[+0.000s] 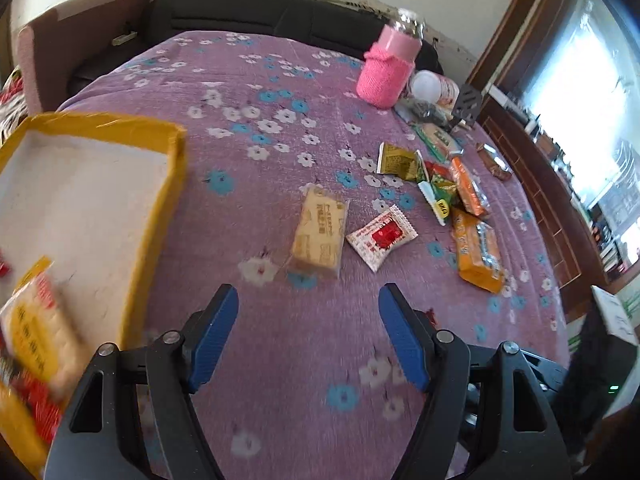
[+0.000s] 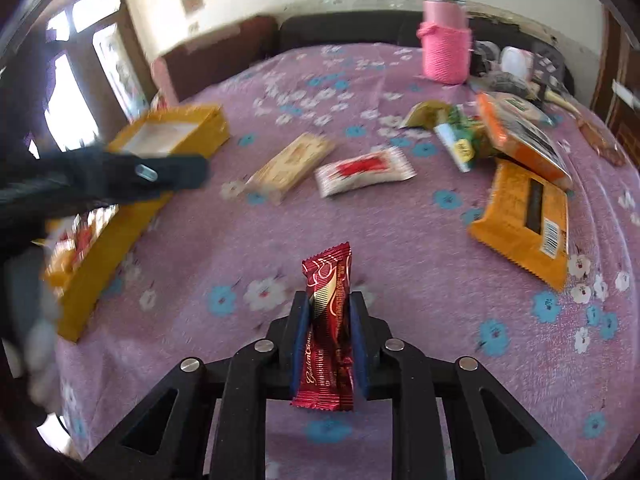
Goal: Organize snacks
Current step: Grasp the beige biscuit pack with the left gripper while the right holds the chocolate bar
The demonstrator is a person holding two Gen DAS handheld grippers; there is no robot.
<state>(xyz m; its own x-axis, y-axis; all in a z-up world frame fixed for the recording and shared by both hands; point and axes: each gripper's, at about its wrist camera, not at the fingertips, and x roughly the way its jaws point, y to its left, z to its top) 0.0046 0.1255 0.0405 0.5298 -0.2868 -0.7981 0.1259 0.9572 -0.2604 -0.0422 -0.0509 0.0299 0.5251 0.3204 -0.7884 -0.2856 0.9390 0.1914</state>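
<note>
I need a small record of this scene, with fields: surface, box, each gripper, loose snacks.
surface: purple flowered cloth
box: yellow box at the left, some snacks inside
left gripper: open, empty
right gripper: shut on dark red bar
loose snacks: beige biscuit pack, white-red sachet, orange packs
other: pink-sleeved bottle

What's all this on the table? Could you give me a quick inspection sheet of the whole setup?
Surface: purple flowered cloth over a table.
Job's things: yellow box holding some snacks; beige biscuit pack, white-and-red sachet, orange packs and a heap of small wrappers loose on the cloth.
Clutter: bottle in a pink knitted sleeve, white jar.
Grippers: left tool open, empty; right tool shut on a dark red bar.
Cables: nothing seen.
Surroundings: dark sofa, windows, pale wall.
</note>
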